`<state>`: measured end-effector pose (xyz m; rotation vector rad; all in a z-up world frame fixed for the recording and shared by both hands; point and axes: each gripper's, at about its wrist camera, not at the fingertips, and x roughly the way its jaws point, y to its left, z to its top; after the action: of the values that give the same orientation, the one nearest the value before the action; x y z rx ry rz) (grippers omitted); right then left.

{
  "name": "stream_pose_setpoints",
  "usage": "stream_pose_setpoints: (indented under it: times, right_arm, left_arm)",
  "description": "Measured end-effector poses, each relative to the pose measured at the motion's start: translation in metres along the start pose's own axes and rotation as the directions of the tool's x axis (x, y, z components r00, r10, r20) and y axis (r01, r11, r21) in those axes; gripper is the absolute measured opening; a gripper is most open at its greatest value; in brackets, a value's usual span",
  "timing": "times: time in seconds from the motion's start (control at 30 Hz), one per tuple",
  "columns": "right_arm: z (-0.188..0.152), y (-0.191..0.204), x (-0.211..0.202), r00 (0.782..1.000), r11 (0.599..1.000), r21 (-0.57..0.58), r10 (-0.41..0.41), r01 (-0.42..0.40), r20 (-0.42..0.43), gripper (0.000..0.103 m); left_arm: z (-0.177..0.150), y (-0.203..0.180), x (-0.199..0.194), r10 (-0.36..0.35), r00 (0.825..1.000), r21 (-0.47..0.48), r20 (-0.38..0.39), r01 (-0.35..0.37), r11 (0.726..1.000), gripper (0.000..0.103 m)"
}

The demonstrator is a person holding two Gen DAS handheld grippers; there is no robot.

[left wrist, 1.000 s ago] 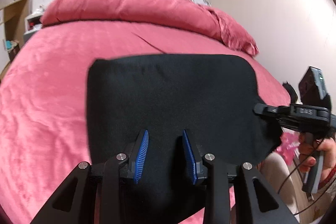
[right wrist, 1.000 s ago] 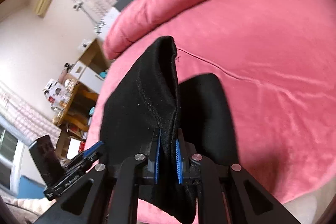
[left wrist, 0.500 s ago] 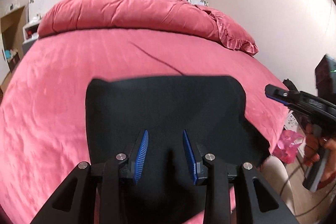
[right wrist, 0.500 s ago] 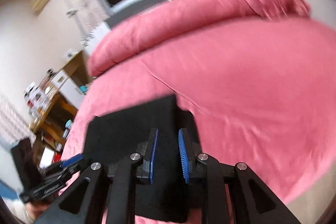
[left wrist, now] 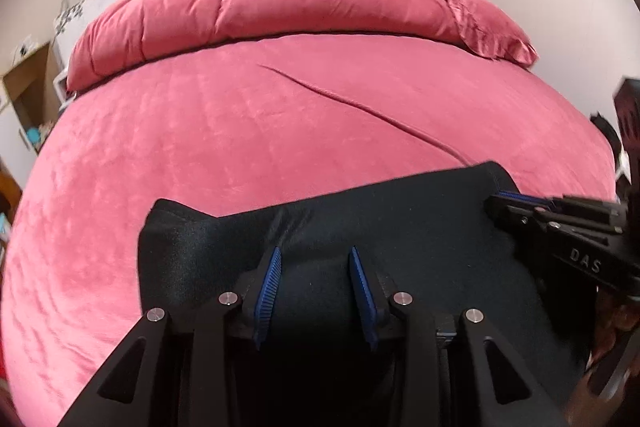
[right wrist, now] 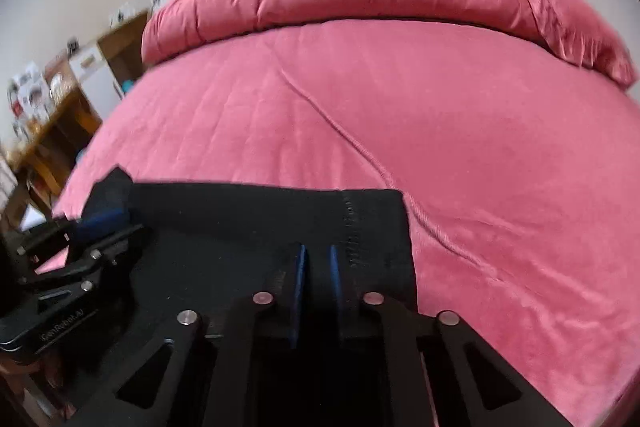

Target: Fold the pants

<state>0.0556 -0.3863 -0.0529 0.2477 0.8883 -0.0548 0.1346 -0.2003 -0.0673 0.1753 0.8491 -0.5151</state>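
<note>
The black pants [left wrist: 360,227] lie folded into a flat rectangle at the near edge of the red bed; they also show in the right wrist view [right wrist: 248,223]. My left gripper [left wrist: 314,259] is open, its blue pads low over the cloth near its middle, holding nothing. My right gripper [right wrist: 317,255] has its jaws narrowly apart over the pants near their right edge; cloth between the pads cannot be made out. In the left wrist view the right gripper [left wrist: 500,199] sits at the pants' right corner. In the right wrist view the left gripper [right wrist: 100,215] sits at their left corner.
The red bedspread [left wrist: 280,127] stretches far ahead, with a long crease [left wrist: 360,107] running across it. A rolled red duvet [left wrist: 280,7] and pillow lie at the headboard. A wooden desk with clutter [right wrist: 36,115] stands left of the bed. A wall runs along the right.
The right gripper lowered the raised pants edge onto the bed and its jaws parted slightly. Both grippers drew back toward the near edge, and the pants now lie flat.
</note>
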Motion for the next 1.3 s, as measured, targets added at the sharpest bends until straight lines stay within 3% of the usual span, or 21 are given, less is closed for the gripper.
stream_pose_setpoints:
  times: [0.27,0.5,0.7,0.8,0.93,0.97,1.0,1.03,1.07,1.17,1.3]
  right_arm:
    - [-0.002,-0.002,0.004,0.998,1.0,0.018,0.024,-0.025,0.05,0.007]
    - [-0.021,0.012,-0.054,0.994,0.998,0.016,0.061,-0.063,0.095,0.013]
    - [-0.06,0.022,-0.064,1.0,1.0,-0.031,-0.004,0.004,0.009,0.012]
    - [-0.072,0.011,-0.07,1.0,0.999,0.026,-0.02,0.02,-0.006,0.008]
    - [-0.082,-0.005,-0.078,0.994,0.993,0.062,-0.101,0.103,-0.036,0.008]
    - [-0.086,-0.012,-0.078,0.99,0.987,0.085,-0.135,0.139,-0.048,0.018]
    - [-0.089,-0.027,-0.081,0.988,0.975,0.16,-0.144,0.152,-0.059,0.04]
    - [-0.092,-0.037,-0.084,0.99,0.966,0.219,-0.129,0.139,-0.062,0.049]
    - [-0.096,-0.049,-0.089,0.992,0.948,0.291,-0.113,0.126,-0.06,0.05]
    - [-0.104,-0.062,-0.097,0.995,0.929,0.358,-0.086,0.097,-0.045,0.047]
    - [-0.1,-0.052,-0.111,0.999,0.951,0.31,-0.022,0.008,0.04,0.049]
  left_arm:
    - [-0.007,-0.001,0.001,0.005,0.998,0.023,0.056,-0.006,1.0,0.037]
    - [-0.026,0.0,-0.041,-0.037,0.996,0.044,0.085,0.034,0.998,0.044]
    - [-0.063,-0.015,-0.065,-0.088,0.993,0.031,0.075,0.086,0.996,0.05]
    - [-0.077,-0.025,-0.072,-0.098,0.993,0.082,0.059,0.093,0.992,0.05]
    - [-0.095,-0.028,-0.087,-0.126,0.991,0.129,0.047,0.119,0.984,0.05]
    - [-0.098,-0.028,-0.09,-0.132,0.99,0.126,0.047,0.125,0.984,0.05]
    - [-0.102,-0.027,-0.094,-0.137,0.989,0.122,0.047,0.131,0.984,0.05]
    - [-0.105,-0.026,-0.099,-0.142,0.989,0.116,0.049,0.136,0.984,0.05]
    - [-0.107,-0.024,-0.103,-0.145,0.988,0.112,0.05,0.139,0.984,0.05]
    - [-0.11,-0.014,-0.119,-0.185,0.98,0.068,0.07,0.181,0.981,0.05]
    - [-0.105,0.011,-0.138,-0.183,0.974,-0.038,0.135,0.19,0.981,0.05]
